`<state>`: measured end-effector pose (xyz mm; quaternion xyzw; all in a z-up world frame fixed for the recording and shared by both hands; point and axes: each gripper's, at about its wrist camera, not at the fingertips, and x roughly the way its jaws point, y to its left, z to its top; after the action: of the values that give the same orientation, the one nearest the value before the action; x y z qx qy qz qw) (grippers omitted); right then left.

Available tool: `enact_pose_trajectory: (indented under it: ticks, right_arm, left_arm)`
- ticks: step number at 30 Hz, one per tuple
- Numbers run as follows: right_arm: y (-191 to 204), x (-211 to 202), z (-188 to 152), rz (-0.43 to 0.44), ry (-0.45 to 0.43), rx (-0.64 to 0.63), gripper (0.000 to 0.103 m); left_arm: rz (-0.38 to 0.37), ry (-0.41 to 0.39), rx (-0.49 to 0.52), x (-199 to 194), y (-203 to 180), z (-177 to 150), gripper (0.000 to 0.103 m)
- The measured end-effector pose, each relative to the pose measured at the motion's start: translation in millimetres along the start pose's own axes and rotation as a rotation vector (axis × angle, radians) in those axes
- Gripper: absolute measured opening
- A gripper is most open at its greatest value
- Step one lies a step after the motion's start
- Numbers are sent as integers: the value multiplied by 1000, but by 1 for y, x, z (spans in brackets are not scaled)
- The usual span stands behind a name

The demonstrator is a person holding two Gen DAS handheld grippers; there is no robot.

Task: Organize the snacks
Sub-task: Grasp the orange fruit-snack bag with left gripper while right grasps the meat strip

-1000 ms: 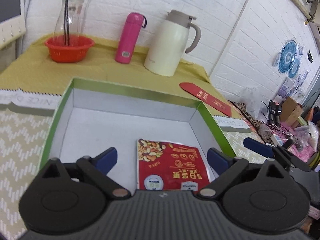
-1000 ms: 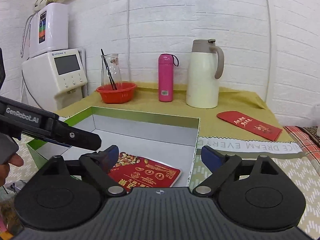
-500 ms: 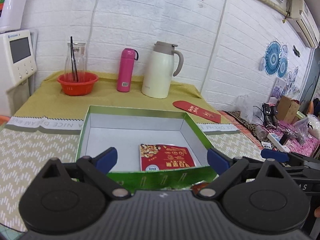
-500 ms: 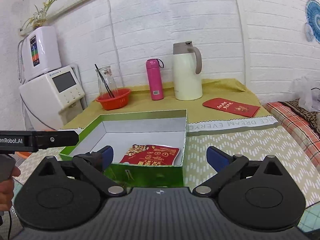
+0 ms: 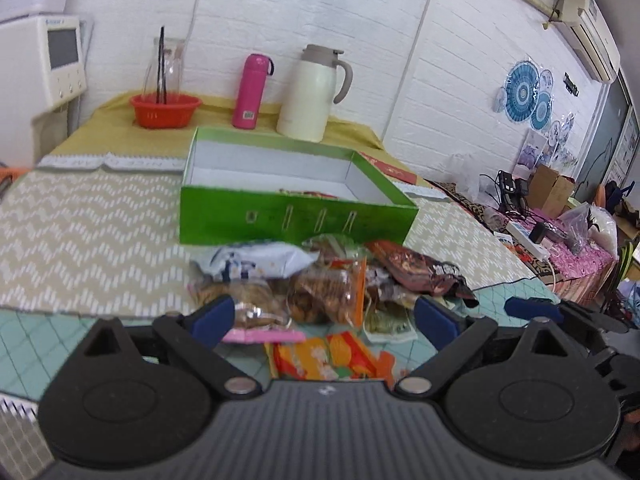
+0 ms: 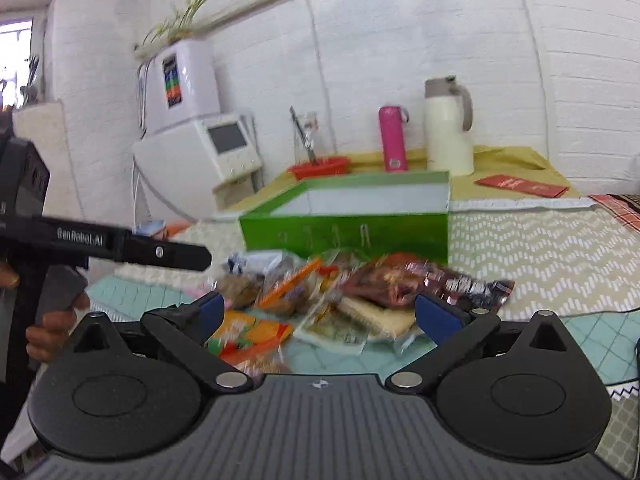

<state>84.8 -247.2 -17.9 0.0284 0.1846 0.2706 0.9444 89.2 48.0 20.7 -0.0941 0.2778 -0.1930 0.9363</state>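
Both tools, left (image 5: 323,317) and right (image 6: 318,316), spread wide, empty, above snack pile (image 5: 328,276); green box (image 5: 296,216) long side nearest.

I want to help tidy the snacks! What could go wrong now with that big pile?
The snack pile is heaped and overlapping, so an open left gripper might pinch two bags or drag others along. The cookie bag looks crushable if squeezed hard. The right gripper hovers over the same pile, so the two could bump. The green box sits close behind; a push might shove it.
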Motion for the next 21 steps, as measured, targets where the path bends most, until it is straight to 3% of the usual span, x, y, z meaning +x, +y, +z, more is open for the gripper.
enact_pose_trajectory:
  ticks: [2, 4, 12, 15, 18, 21]
  right_arm:
    - [9, 8, -9, 37, 99, -66, 103]
    - [15, 13, -15, 52, 132, -107, 103]
    - [24, 31, -25, 61, 178, -150, 103]
    - [19, 28, -28, 67, 183, -135, 95]
    - [12, 21, -30, 10, 188, -115, 90]
    - [4, 16, -31, -76, 195, -91, 92]
  left_arm:
    - [-30, 24, -20, -4, 8, -12, 95]
    - [-39, 43, -16, -6, 12, -20, 95]
    - [-113, 73, -28, 11, 25, -22, 95]
    - [-150, 92, -33, 22, 25, -19, 95]
    - [-183, 113, -26, 30, 22, -17, 92]
    - [-207, 148, -12, 32, 16, -20, 79]
